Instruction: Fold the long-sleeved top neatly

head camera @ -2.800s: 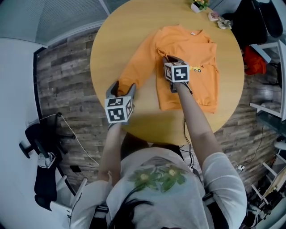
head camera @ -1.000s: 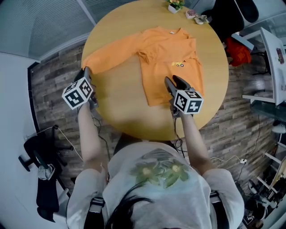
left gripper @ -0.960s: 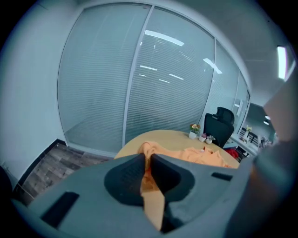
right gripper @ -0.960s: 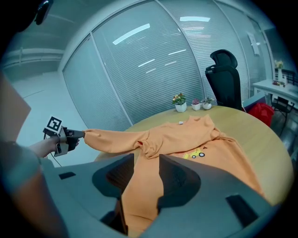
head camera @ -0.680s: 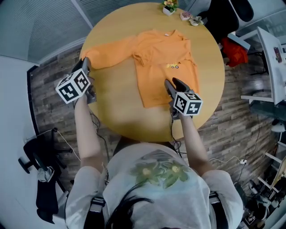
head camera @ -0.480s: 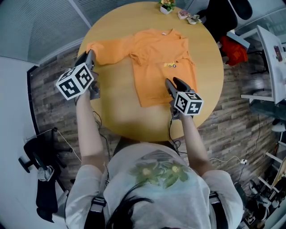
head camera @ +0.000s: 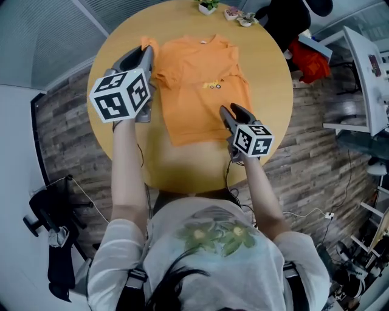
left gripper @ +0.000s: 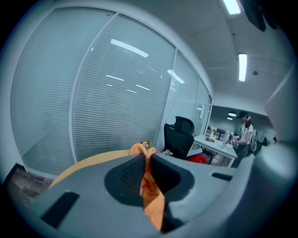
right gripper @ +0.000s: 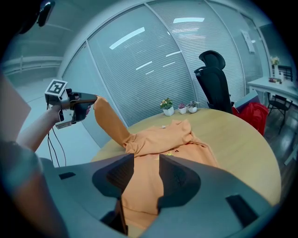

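So, nearest to you first: your right gripper (head camera: 231,113) has its jaws standing well apart with nothing pinched. It sits over the near hem of the orange top (head camera: 197,85). In the right gripper view the fabric shows in the gap between the jaws, but the pads aren't pressing on it.

Your left gripper (head camera: 144,53) is clamped almost closed on the end of the sleeve (right gripper: 111,120), with orange cloth squeezed between the pads. It's held up off the table, so the sleeve runs up through the air from the shoulder.

The rest of the top lies spread on the round wooden table (head camera: 270,91), neck toward the far edge. A few little potted plants (head camera: 208,5) sit at the far rim. Past those there's a black office chair (right gripper: 213,76) and glass walls with blinds (left gripper: 116,93), and a wood-plank floor (head camera: 67,133) around the table.
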Available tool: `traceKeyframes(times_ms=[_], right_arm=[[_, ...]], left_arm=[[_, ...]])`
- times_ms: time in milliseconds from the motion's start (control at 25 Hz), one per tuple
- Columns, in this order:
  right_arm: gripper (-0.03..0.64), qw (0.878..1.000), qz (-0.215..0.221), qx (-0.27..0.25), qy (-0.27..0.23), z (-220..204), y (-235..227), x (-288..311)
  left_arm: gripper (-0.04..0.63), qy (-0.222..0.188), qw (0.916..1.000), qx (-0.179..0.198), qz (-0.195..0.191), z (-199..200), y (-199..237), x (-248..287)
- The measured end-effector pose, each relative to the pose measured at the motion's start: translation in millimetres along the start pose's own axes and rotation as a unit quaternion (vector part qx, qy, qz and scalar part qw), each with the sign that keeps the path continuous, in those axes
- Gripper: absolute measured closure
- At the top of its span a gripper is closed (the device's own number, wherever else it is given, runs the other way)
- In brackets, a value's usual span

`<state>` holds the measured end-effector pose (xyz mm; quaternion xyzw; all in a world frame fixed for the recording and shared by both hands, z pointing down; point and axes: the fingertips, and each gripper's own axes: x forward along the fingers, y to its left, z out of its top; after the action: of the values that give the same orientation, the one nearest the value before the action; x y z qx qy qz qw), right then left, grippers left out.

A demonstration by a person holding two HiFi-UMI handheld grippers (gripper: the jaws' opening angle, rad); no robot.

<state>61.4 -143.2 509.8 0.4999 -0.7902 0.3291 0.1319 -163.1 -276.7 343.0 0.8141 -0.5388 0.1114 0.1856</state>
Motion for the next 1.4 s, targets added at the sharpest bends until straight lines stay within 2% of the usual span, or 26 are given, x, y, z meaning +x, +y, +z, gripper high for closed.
traceKeyframes(times_ms=[120, 200, 440, 640, 1040, 1240, 1400], right_arm=[[0.437, 1.0, 0.0, 0.001, 0.001, 0.9, -18.6, -6.5], [0.437, 1.0, -0.001, 0.002, 0.002, 1.9, -30.6, -10.2], [0.437, 1.0, 0.003, -0.004, 0.009, 5.0, -60.1, -18.4], [0.439, 1.0, 0.003, 0.009, 0.012, 6.2, -85.4, -19.9], [0.437, 0.999, 0.005, 0.022, 0.043, -13.1, -119.7, -7.7], [0.439, 0.998, 0.002, 0.033, 0.05, -19.1, -131.6, -3.4], [0.437, 0.998, 0.002, 0.034, 0.054, -20.2, -136.3, 0.4]], left_arm=[[0.552, 0.019, 0.9978, 0.063, -0.01, -11.5, -43.0, 25.1], [0.553, 0.032, 0.9952, 0.09, -0.023, -22.0, -72.0, 42.3], [0.553, 0.077, 0.9878, 0.119, -0.065, -66.2, -143.6, 96.7], [0.552, 0.127, 0.9794, 0.133, -0.083, -110.5, -181.8, 143.2], [0.552, 0.224, 0.9618, 0.12, -0.101, -216.5, -215.3, 215.9], [0.552, 0.255, 0.956, 0.1, -0.105, -247.8, -224.7, 234.8], [0.552, 0.261, 0.9554, 0.086, -0.108, -259.3, -231.5, 244.9]])
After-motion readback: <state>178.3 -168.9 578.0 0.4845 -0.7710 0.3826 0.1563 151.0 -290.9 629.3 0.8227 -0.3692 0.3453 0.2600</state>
